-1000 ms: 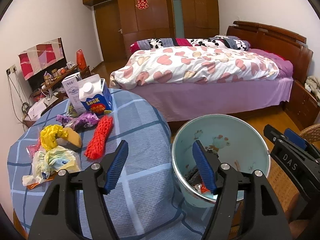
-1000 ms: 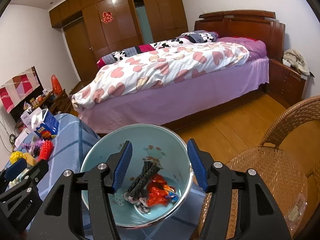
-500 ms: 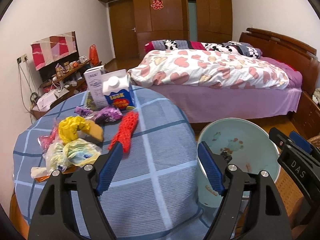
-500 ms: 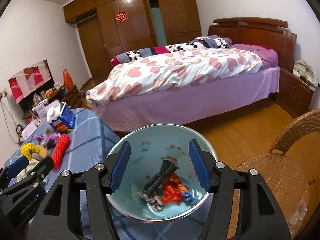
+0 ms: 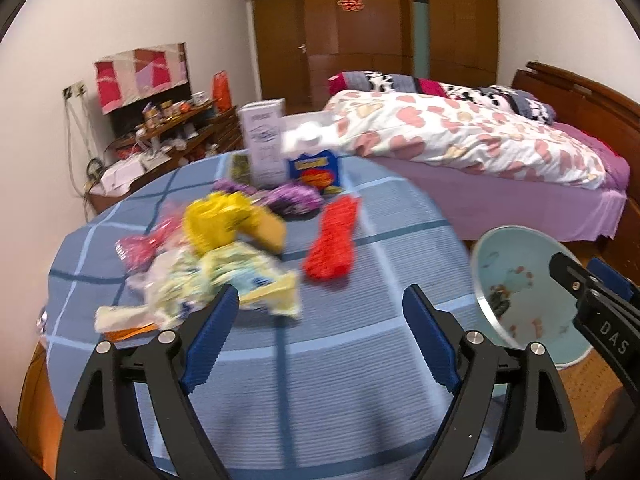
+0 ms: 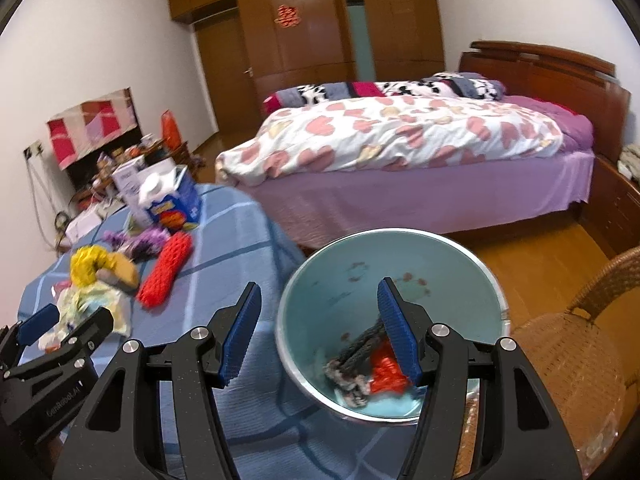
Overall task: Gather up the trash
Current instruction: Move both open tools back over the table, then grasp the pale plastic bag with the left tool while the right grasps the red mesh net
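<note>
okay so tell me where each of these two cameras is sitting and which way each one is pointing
Left wrist: sits on the left tool, facing down across the blue checked table at the trash pile; both open fingers show, with the right tool at the edge.
Right wrist: sits on the right tool, facing the teal bin; its open fingers show, the left tool low left.
Shared: table, bin, red mesh, bed.

It is a home bedroom: a made bed [image 6: 420, 140] with a heart-print quilt, wooden wardrobe doors [image 6: 304, 28], wood floor.
</note>
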`<action>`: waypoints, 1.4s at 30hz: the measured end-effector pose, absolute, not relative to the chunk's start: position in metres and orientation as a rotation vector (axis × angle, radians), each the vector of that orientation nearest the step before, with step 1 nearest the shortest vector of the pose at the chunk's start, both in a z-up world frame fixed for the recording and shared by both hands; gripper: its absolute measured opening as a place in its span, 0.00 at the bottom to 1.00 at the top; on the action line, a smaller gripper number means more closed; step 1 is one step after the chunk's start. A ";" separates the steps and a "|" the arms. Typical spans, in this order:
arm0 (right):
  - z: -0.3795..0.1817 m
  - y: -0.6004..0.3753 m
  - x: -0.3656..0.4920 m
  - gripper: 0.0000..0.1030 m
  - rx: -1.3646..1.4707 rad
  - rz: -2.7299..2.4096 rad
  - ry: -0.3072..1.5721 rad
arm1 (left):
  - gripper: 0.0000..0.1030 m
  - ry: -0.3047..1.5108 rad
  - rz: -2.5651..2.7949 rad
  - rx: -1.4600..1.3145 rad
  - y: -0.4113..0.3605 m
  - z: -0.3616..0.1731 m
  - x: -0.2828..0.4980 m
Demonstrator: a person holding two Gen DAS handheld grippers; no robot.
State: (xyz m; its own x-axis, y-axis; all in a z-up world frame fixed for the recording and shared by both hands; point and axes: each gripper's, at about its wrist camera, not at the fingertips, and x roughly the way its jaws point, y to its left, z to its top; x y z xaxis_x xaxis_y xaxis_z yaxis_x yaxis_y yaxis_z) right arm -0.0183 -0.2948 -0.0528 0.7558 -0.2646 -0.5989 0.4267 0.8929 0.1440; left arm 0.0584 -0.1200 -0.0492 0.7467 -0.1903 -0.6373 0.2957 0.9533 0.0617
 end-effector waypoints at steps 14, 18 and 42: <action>-0.071 -0.238 0.020 0.59 0.204 -0.261 0.676 | 0.76 0.732 -0.106 0.038 -0.005 -0.067 0.099; -0.075 -0.230 0.033 0.58 0.199 -0.239 0.687 | 0.75 0.731 -0.103 0.014 0.003 -0.064 0.116; -0.085 -0.212 0.092 0.58 0.197 -0.170 0.720 | 0.05 0.770 -0.263 -0.005 -0.009 -0.074 0.135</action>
